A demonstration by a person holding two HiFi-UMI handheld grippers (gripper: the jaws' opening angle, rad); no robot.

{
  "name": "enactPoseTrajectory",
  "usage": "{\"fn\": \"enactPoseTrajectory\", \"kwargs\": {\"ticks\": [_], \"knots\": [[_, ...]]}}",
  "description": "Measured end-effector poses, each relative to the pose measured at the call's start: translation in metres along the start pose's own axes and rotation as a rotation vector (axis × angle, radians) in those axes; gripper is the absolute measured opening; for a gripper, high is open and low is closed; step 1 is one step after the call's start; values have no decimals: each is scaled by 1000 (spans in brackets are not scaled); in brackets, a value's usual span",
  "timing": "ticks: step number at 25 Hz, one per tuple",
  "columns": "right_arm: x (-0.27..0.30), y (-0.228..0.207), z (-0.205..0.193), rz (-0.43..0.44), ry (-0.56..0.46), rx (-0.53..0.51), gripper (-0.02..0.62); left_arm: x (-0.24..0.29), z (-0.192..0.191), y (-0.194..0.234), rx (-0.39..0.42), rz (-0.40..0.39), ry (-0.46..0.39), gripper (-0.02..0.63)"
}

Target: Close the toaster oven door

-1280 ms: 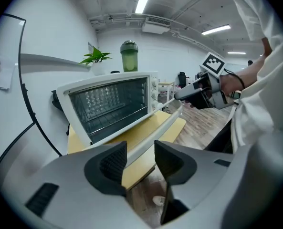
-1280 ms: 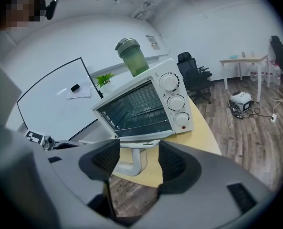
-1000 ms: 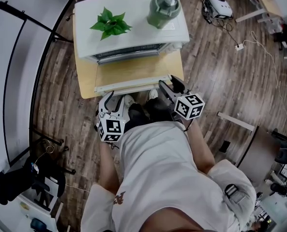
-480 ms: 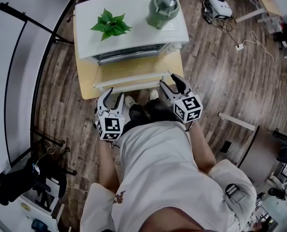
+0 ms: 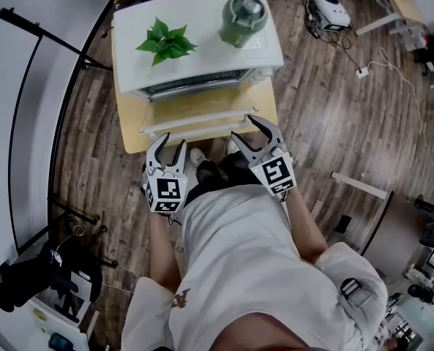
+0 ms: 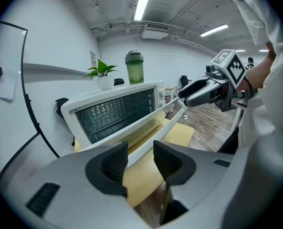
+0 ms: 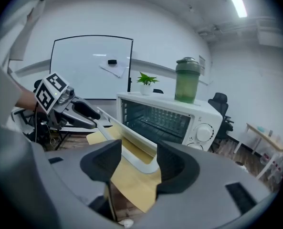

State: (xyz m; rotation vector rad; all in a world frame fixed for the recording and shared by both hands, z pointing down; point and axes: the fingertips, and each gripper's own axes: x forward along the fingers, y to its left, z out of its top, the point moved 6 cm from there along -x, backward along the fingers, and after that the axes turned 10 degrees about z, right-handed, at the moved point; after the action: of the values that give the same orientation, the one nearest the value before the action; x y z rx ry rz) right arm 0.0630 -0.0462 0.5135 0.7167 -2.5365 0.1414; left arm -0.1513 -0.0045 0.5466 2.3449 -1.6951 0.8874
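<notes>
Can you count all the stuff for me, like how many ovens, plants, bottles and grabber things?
toaster oven: 1
potted plant: 1
green bottle: 1
grippers: 2, the left gripper and the right gripper
Total: 5

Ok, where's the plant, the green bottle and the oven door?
plant (image 5: 165,41): head view, on its green leaves.
green bottle (image 5: 244,7): head view, on its lid.
oven door (image 5: 198,121): head view, on the white outer edge of the open door.
</notes>
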Motion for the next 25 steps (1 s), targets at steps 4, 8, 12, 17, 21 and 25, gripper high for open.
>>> {"fn": "enactPoseTrajectory", "kwargs": {"ticks": [4,8,12,17,21,25], "knots": [[7,8,2,37,35,-81,235,0,2,1,-12,5,-1,160],[11,12,0,58,76,-116,233,0,5,2,-43,12,-8,158],[15,11,-2,65,105,-134,222,0,9,5,-50,16,-13,158],[22,9,-3,68,124,-149,212,2,12,8,-53,16,-14,158],[25,8,-3,63,137,-157,208,3,15,10,-54,18,-17,160],[27,4,2,56,125,-157,201,5,20,14,-57,19,-21,161]]}}
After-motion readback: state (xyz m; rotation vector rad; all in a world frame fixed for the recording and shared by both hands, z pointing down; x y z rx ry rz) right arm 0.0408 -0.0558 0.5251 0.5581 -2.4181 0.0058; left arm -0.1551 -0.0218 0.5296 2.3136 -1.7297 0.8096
